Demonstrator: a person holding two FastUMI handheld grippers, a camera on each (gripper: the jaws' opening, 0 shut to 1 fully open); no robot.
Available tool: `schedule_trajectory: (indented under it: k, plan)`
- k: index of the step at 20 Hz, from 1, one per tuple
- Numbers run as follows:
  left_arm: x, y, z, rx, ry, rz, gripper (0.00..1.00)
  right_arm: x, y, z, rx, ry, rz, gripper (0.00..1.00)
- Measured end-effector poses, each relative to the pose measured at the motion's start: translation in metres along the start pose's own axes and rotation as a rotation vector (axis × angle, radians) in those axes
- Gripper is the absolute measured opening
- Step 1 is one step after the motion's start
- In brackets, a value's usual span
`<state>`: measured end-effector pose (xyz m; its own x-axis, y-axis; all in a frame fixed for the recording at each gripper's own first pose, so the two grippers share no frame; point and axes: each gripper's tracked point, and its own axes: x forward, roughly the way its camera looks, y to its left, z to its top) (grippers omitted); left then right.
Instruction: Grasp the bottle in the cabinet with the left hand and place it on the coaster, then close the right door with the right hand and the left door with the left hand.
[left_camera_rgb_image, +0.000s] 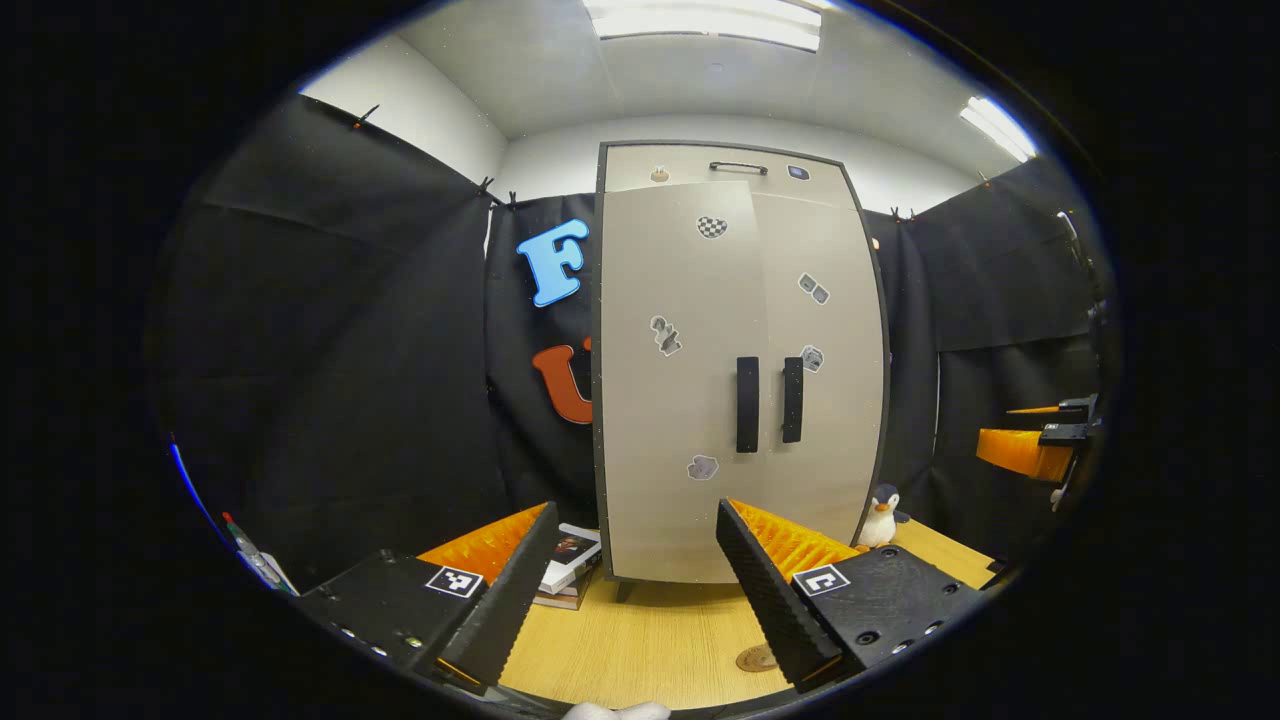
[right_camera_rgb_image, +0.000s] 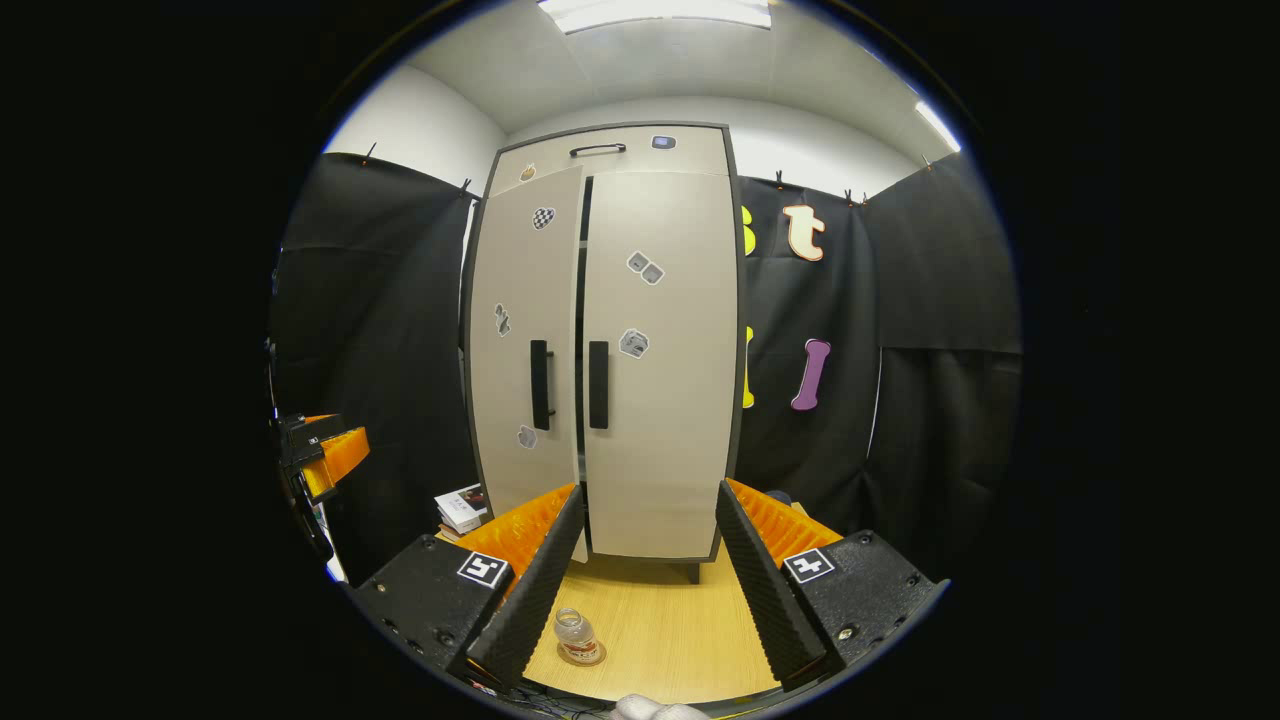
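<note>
The cabinet (left_camera_rgb_image: 740, 370) stands upright on the wooden table (left_camera_rgb_image: 660, 640), tall and pale, against the black cloth wall. In the right gripper view its right door (right_camera_rgb_image: 655, 370) sits flush, while the left door (right_camera_rgb_image: 525, 360) stands slightly ajar, with a narrow dark gap between the two. In the left gripper view the left door (left_camera_rgb_image: 680, 380) overlaps the right door (left_camera_rgb_image: 825, 370) at the middle seam, so the gap itself is hidden there. Two dark vertical handles (left_camera_rgb_image: 768, 402) sit side by side near the seam.

Both grippers are held low and level, back from the cabinet and pointing toward it. The left gripper (left_camera_rgb_image: 630, 600) has its fingers spread wide with nothing between them but bare table. The right gripper (right_camera_rgb_image: 645, 600) is likewise spread apart and empty. Far off at the right edge of the left gripper view the other gripper (left_camera_rgb_image: 1040, 445) is seen, too cut off to judge there.

The bottle (right_camera_rgb_image: 577, 636) stands upright on the coaster (right_camera_rgb_image: 582, 657) on the table in front of the cabinet, just beside the right gripper's left finger, not touching it. In the left gripper view the coaster (left_camera_rgb_image: 756, 658) is partly hidden behind the right finger, and the bottle cannot be made out.

A stack of books (left_camera_rgb_image: 570, 570) lies left of the cabinet, partly hidden, and a small penguin toy (left_camera_rgb_image: 881, 516) stands at its right.
</note>
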<state>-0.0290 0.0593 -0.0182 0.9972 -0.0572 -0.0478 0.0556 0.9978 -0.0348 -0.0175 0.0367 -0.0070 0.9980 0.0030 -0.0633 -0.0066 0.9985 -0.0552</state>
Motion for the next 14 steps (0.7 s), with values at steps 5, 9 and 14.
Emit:
schedule_trajectory:
  k: [5,9,14]
  plan:
    - [-0.001,0.001,0.001,-0.005,-0.005,-0.004,0.96,0.000,-0.003,0.000,0.003,-0.006,-0.003,0.82]
    - [0.001,0.005,0.002,-0.004,-0.007,0.009,0.96,0.000,-0.008,-0.004,0.014,0.000,-0.011,0.82]
    - [0.004,0.004,0.002,-0.007,-0.005,0.007,0.96,-0.002,-0.010,0.001,0.012,-0.013,-0.012,0.82]
